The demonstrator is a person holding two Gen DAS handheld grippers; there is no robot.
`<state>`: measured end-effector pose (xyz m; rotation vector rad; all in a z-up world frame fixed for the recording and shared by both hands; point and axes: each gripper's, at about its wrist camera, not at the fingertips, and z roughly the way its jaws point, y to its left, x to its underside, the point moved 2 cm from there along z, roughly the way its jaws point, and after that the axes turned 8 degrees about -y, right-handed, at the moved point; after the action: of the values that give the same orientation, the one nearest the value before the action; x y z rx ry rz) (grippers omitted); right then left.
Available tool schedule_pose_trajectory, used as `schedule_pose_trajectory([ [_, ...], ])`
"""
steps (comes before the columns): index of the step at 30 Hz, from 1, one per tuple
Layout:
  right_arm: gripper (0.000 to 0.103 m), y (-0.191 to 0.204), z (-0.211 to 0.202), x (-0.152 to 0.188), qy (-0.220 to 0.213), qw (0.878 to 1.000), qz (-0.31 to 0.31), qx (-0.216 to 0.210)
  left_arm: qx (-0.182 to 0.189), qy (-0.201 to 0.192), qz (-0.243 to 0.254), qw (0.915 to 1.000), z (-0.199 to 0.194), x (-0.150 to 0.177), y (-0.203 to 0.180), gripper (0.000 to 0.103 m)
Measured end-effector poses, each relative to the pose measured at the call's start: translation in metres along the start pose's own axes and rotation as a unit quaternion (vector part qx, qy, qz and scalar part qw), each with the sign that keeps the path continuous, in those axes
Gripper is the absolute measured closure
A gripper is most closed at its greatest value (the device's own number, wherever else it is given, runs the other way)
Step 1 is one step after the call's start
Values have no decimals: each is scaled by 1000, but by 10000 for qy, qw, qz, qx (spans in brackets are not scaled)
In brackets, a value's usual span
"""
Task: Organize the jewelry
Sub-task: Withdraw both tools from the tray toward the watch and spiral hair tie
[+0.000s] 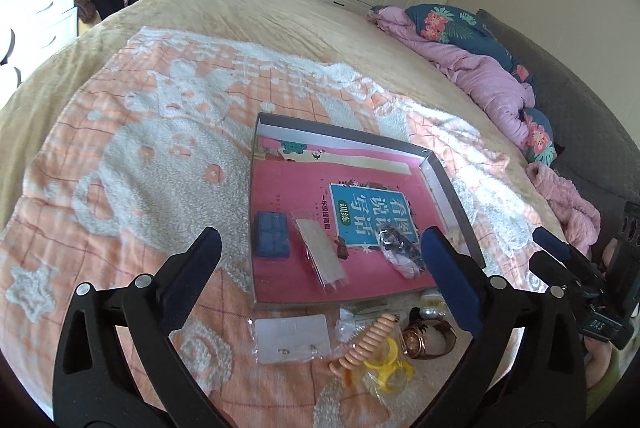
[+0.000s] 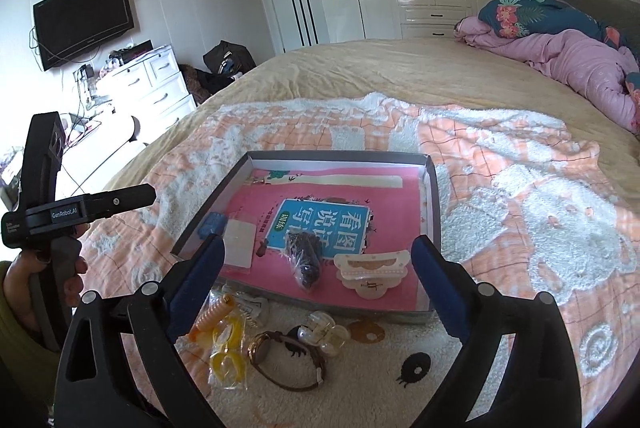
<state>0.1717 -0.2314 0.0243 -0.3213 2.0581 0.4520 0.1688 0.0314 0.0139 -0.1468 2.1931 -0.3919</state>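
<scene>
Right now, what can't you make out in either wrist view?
- Cream hair clip: clear in the right view; in the left view the left tongs' right finger covers it.
- Dark bagged piece: contents unreadable through wrinkled plastic.
- Earring card: studs too small in the left view.
- Wristwatch: dial unreadable.

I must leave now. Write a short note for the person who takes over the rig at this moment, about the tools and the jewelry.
Left tool: open, holds nothing, above the near edge of the tray.
Right tool: open, holds nothing, also above the near edge.
Done, in the tray: blue box, card in a clear bag, dark item in a bag, beige hair clip.
Left, on the blanket in front of the tray: earring card, orange coil tie, yellow rings, watch, clear claw clip. Probably move these into the tray next.
</scene>
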Motion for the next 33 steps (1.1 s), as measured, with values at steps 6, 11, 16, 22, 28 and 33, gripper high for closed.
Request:
schedule_pose_trajectory([
  [6, 9, 5, -15, 0, -86, 10000, -44, -25, -6, -42, 50, 10000, -13, 3, -3, 9],
  [11, 8, 8, -25, 4, -92, 9999, -70, -26, 9, -62, 101, 9999, -22, 8, -6, 9],
  [16, 8, 11, -30, 12, -12, 9999, -92, -45, 4, -24, 193, 9998, -29, 16, -9, 9],
  [22, 8, 14, -35, 23, 87, 9999, -112, -56, -29, 57, 272, 9996, -33, 28, -10, 9],
  [28, 8, 18, -38, 33, 189, 9997, -137, -82, -26, 113, 323, 9994, -36, 36, -11, 9],
  [33, 8, 20, -38, 43, 310, 9994, -127, -123, -9, 193, 405, 9990, -37, 45, -15, 9],
])
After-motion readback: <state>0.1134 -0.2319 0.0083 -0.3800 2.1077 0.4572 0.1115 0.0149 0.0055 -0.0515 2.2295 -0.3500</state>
